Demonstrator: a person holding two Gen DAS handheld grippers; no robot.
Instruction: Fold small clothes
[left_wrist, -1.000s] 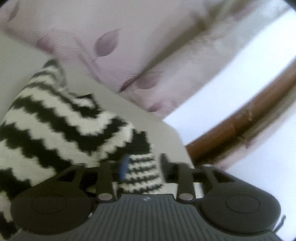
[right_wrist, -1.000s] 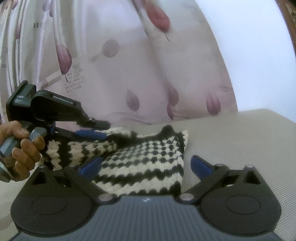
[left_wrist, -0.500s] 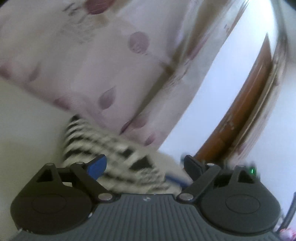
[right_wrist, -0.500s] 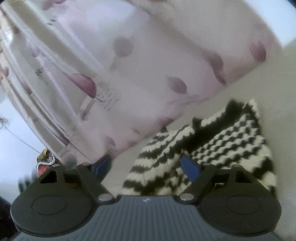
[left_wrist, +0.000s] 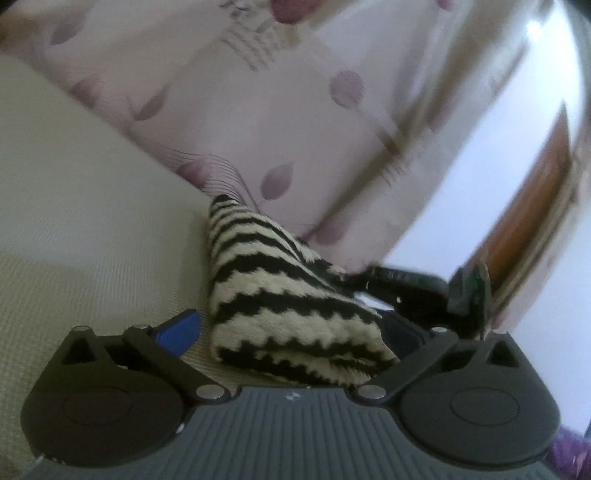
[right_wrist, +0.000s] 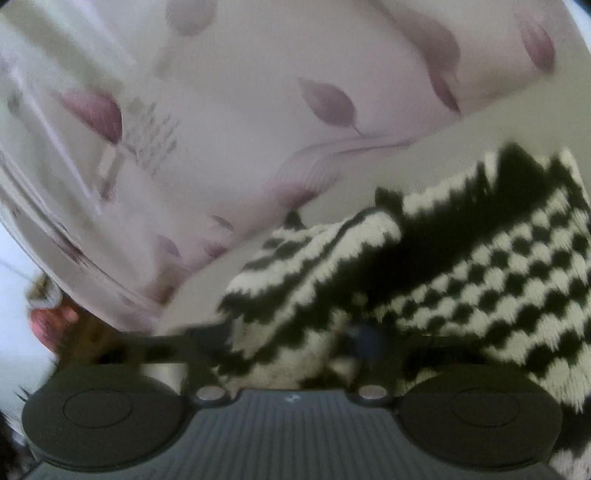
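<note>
We find the left gripper (left_wrist: 291, 332) released, jaws just opened around the folded striped knit (left_wrist: 288, 306). The right gripper (right_wrist: 291, 354), jaws just closing, grasps the knit's edge. We judge a fold in hand; next, carry that edge across.

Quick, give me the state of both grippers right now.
Left gripper: open; jaws just opened wide, the striped knit garment lies between them, unpressed.
Right gripper: jaws just closed, shut on a fold of the garment.

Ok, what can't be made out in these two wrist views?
- Left wrist: right-side finger of the left gripper, hidden behind the striped knit garment.
- Right wrist: right gripper pads, buried in the knit and motion-blurred; its lower right runs off the frame.
- What kind of garment it is.
</note>
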